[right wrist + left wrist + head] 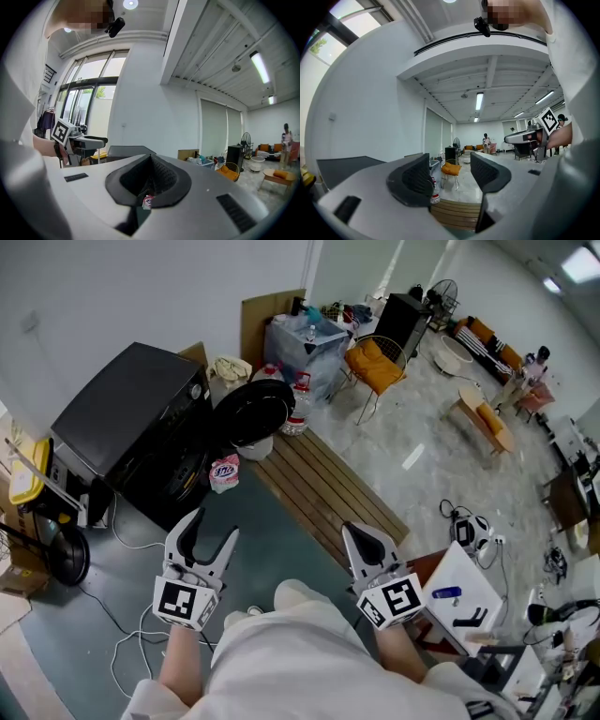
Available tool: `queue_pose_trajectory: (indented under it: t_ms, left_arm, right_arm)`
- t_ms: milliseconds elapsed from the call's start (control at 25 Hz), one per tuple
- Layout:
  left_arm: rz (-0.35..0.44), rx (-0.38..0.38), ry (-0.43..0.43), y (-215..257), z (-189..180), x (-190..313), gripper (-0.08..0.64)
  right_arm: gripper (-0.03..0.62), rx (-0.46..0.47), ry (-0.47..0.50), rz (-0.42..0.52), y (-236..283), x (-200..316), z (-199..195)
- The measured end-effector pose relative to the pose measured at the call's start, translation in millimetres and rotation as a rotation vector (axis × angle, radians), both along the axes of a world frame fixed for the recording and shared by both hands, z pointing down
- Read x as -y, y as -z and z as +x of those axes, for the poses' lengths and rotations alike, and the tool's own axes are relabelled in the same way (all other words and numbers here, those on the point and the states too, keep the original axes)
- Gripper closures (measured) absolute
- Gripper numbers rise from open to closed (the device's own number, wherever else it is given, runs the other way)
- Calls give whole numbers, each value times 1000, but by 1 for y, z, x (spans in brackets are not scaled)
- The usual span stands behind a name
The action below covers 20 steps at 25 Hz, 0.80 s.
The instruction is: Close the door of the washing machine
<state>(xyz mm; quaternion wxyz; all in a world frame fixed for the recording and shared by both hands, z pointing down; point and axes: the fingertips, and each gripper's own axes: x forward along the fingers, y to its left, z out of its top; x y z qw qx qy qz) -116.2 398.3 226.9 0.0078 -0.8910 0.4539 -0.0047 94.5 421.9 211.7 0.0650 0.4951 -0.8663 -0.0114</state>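
Head view: the black washing machine [131, 418] stands against the wall with its round door [251, 411] swung open, and the dark drum mouth is hard to make out. A pink packet [224, 472] lies just beside it.

Left gripper view: the left gripper [450, 165] gapes, empty.

Right gripper view: the right gripper [150, 165] is closed on nothing.

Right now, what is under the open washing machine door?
Under the door, a white container shows partly; its top is covered. A pink-white pouch sits beside it.
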Motion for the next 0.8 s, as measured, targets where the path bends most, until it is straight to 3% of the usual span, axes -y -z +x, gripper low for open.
queue_pose_trajectory:
  t_ms: [200, 400, 640, 800]
  left_arm:
    - [-36, 36, -28, -15, 17, 19, 268]
    - [-106, 83, -6, -38, 23, 54, 224]
    - [-172, 107, 79, -57, 37, 144, 221]
    - [-188, 118, 105, -52, 65, 225, 221]
  right_arm:
    - [594, 32, -52, -33, -10, 16, 20]
    - [594, 75, -21, -63, -30, 62, 24]
    - [594, 106, 64, -76, -41, 186, 35]
    - [594, 101, 114, -72, -34, 271, 55]
